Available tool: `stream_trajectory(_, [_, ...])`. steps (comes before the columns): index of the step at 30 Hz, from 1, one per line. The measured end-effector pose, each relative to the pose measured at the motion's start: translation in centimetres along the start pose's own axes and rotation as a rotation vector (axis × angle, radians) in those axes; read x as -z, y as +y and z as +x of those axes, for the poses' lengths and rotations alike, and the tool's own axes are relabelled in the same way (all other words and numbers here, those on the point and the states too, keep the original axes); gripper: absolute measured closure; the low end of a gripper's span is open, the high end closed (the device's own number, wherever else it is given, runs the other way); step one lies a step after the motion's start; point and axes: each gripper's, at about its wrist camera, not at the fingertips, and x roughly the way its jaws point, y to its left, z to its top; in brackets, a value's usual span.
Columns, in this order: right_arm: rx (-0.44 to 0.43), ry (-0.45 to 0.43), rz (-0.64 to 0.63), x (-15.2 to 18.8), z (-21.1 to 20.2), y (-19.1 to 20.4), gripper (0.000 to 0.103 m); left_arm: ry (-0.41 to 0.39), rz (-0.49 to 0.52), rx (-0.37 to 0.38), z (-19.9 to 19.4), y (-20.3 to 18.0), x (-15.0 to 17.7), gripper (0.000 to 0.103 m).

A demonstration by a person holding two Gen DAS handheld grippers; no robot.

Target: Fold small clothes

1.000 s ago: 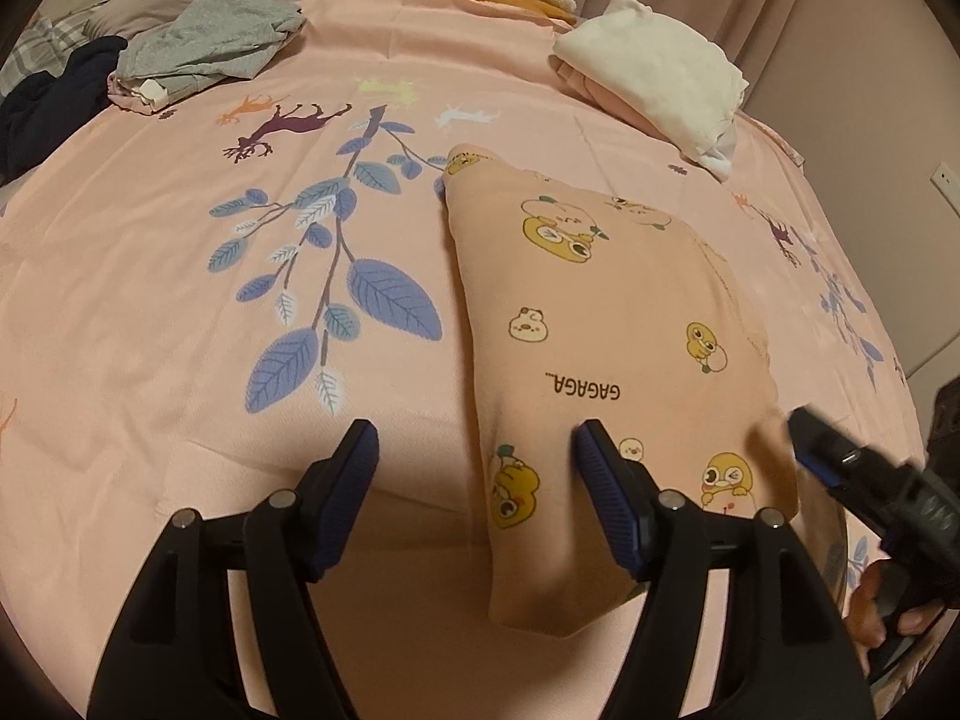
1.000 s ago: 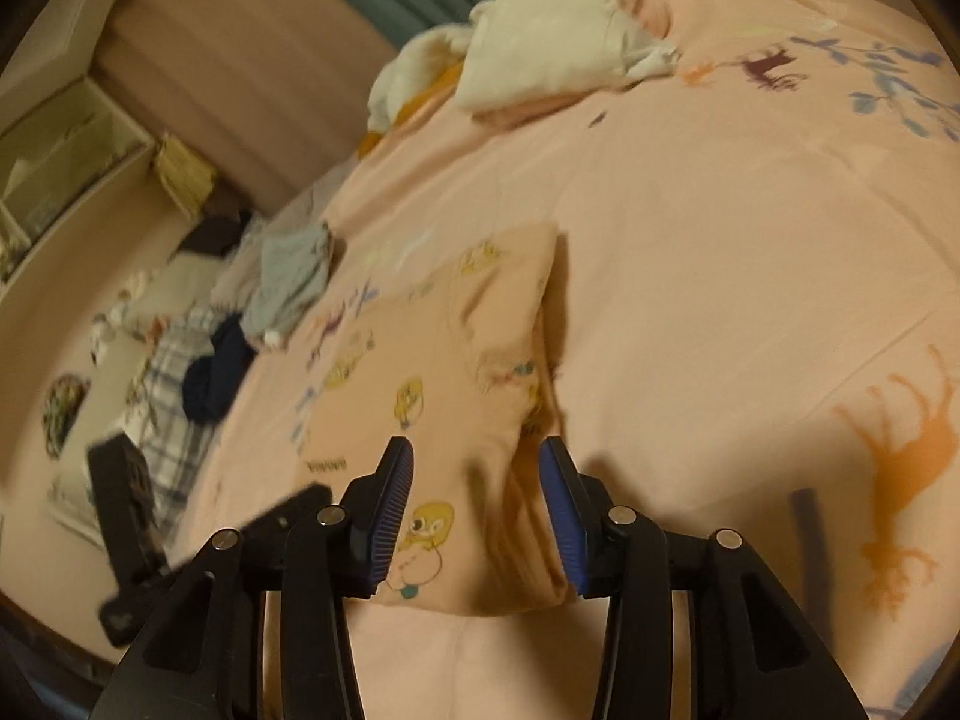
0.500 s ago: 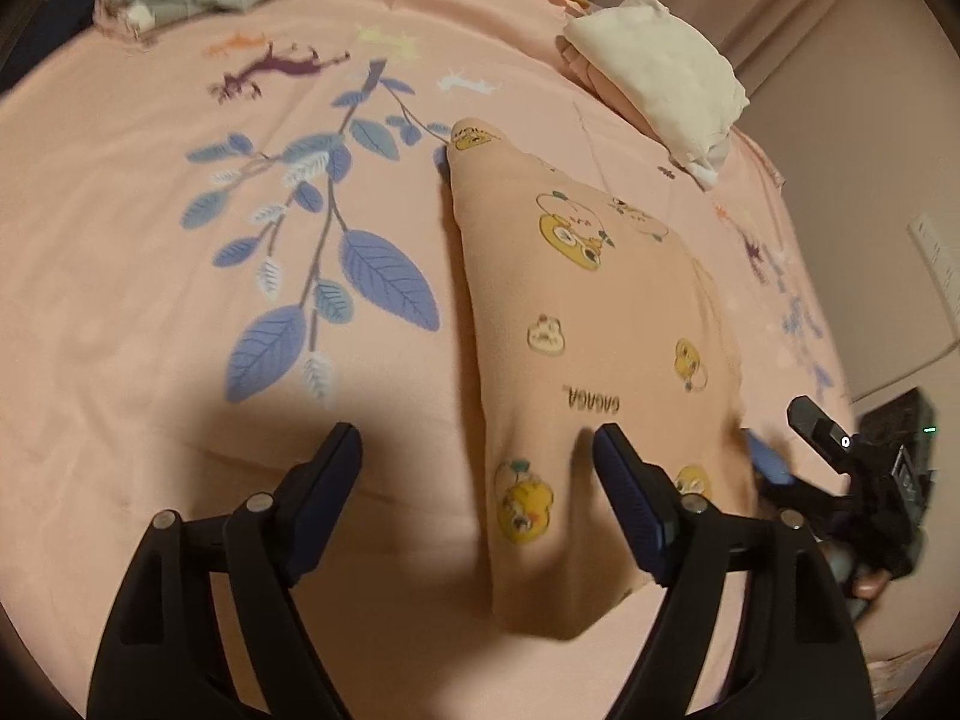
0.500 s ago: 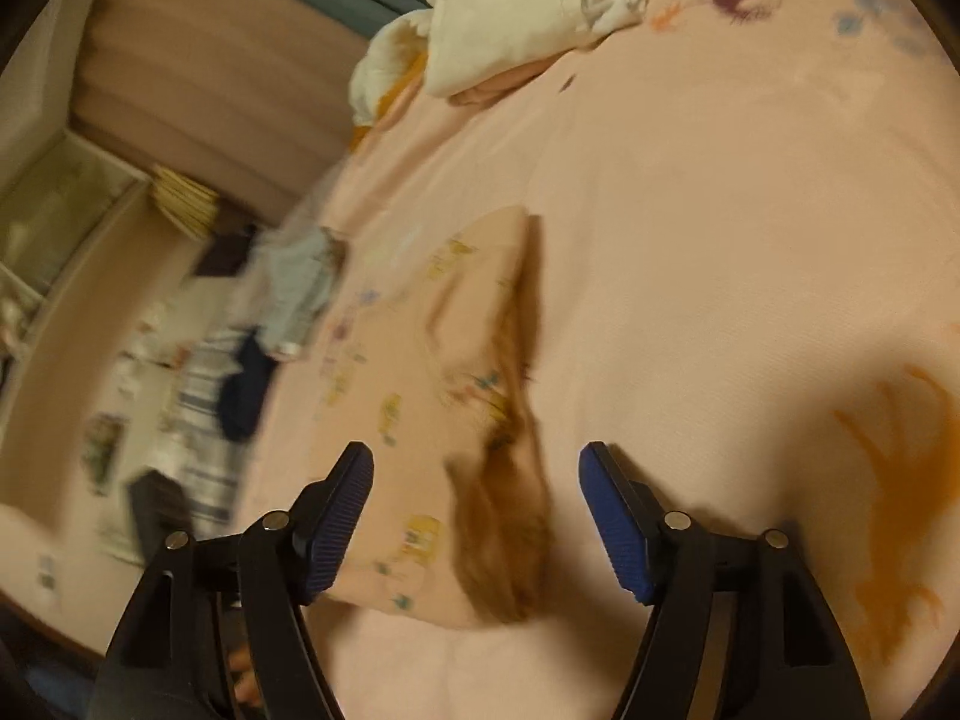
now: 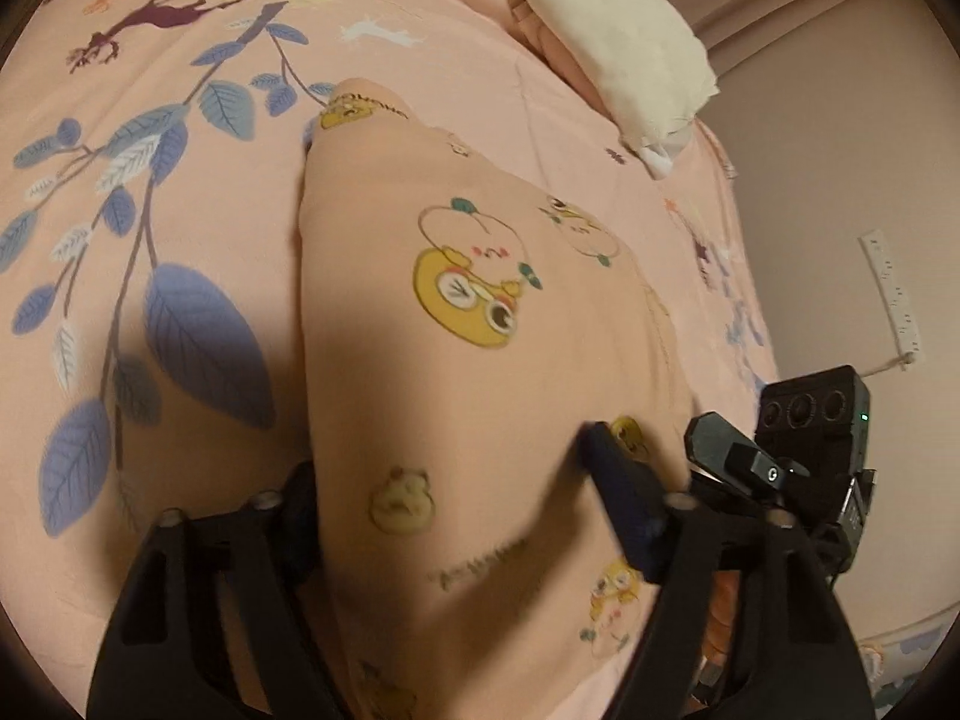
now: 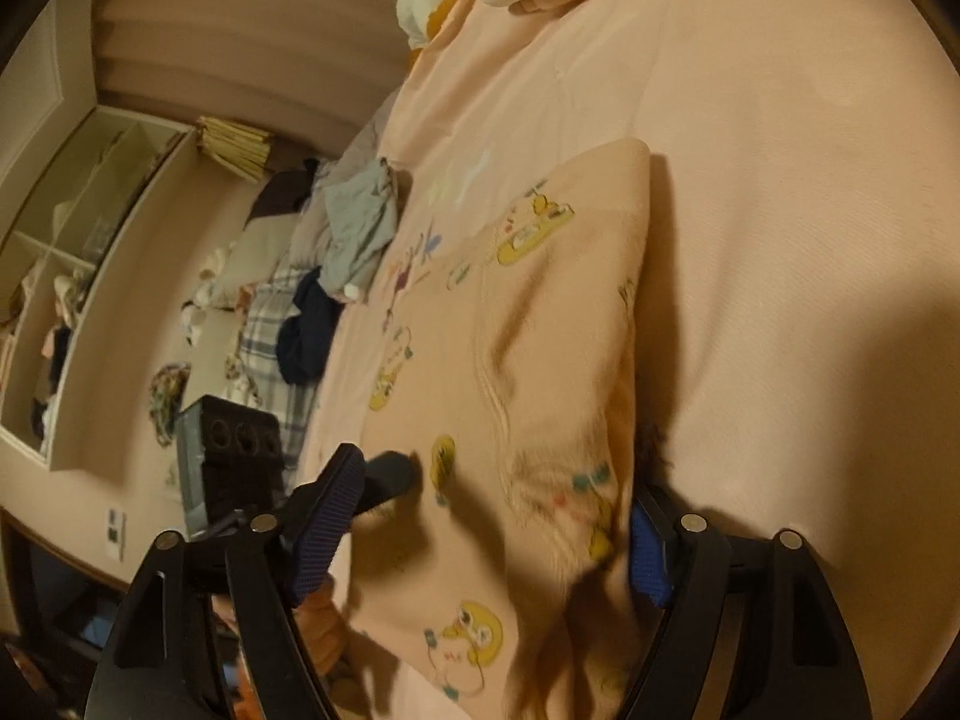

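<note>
A peach garment (image 5: 480, 360) printed with yellow cartoon figures lies folded lengthwise on the pink bed sheet (image 5: 180, 180). My left gripper (image 5: 459, 489) straddles its near end. The left finger sits at the cloth's left edge, partly hidden by it, and the right finger rests on top. The jaws are closing with the cloth between them, and no pinch shows. My right gripper (image 6: 486, 534) straddles the same garment (image 6: 540, 330) from the other side. Its right finger is half hidden behind the folded edge. Its jaws are closing too, wide apart around the cloth.
A cream folded pile (image 5: 630, 48) lies at the bed's far right corner. A grey garment (image 6: 360, 228) and a navy one (image 6: 306, 330) lie along the far side, beside plaid bedding. A wall (image 5: 840, 210) borders the bed. Each gripper shows in the other's view.
Both grippers have moved forward and tipped down over the garment's near end. The right gripper's jaws, narrow a second ago, now stand wide. The cloth fills more of both views.
</note>
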Motion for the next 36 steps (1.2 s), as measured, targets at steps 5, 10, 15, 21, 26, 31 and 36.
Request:
stream_trajectory(5, [0.060, -0.003, 0.010, 0.1, 0.7, -1.5, 0.081, -0.017, 0.003, -0.024, 0.4, 0.5, -0.1, 0.071])
stream_trajectory(10, [0.109, -0.028, -0.043, 0.6, 0.5, -0.4, 0.081, -0.037, 0.067, -0.043, 0.4, -0.6, 0.0, 0.077])
stream_trajectory(15, [0.141, -0.061, -0.090, 0.9, -0.2, 1.0, 0.081, -0.047, 0.082, -0.027, -0.5, -0.7, 0.1, 0.078])
stream_trajectory(21, [0.190, -0.093, -0.186, 1.7, -0.8, 3.8, 0.081, -0.085, 0.153, -0.091, -2.2, -2.5, 1.3, 0.079])
stream_trajectory(26, [0.170, -0.107, -0.197, 2.0, -1.1, 5.2, 0.081, -0.115, 0.160, -0.081, -4.5, -2.9, 1.8, 0.079])
stream_trajectory(31, [0.159, -0.110, -0.248, 2.2, -0.6, 8.3, 0.081, -0.170, 0.174, -0.108, -7.8, -2.8, 2.0, 0.079])
stream_trajectory(36, [0.147, -0.097, -0.301, 2.3, 0.5, 11.6, 0.081, -0.209, 0.149, -0.107, -11.7, -1.6, 1.7, 0.079])
